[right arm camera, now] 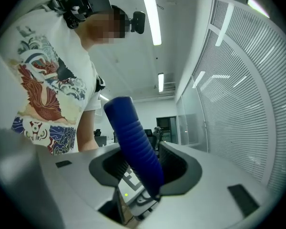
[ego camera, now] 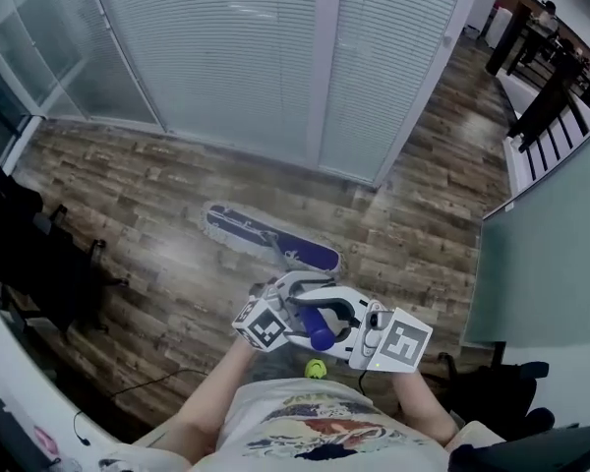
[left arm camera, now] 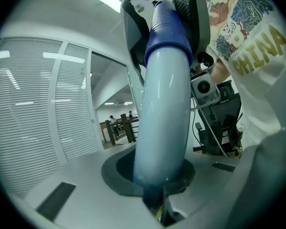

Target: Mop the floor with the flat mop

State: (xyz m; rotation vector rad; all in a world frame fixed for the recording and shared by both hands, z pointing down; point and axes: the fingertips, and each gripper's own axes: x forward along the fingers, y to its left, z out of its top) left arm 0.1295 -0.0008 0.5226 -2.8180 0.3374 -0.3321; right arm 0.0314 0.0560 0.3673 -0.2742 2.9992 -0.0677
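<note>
1. Right, the mop head (ego camera: 272, 239) lay flat and slantwise on the wood-plank floor (ego camera: 128, 195), out ahead of the person and toward the floor's far edge beneath the white blinds (ego camera: 236, 47).
2. Up from it ran the pale blue pole (left arm camera: 162, 118), back to both grippers held close together in front of the person's printed white T-shirt (ego camera: 315, 426).
3. The left gripper (left arm camera: 155, 178) had its fingers nearly together, clamped tight round the pale blue pole, which filled the middle of the left gripper view.
4. The right gripper (right arm camera: 143, 168) sat higher on the handle. Its fingers stood about half apart, closed round the dark blue ribbed grip (right arm camera: 133, 142), which leaned across between the dark pads.
5. Just under the grip's end was a small yellow-green thing (ego camera: 316, 368); what it was could not be told.
</note>
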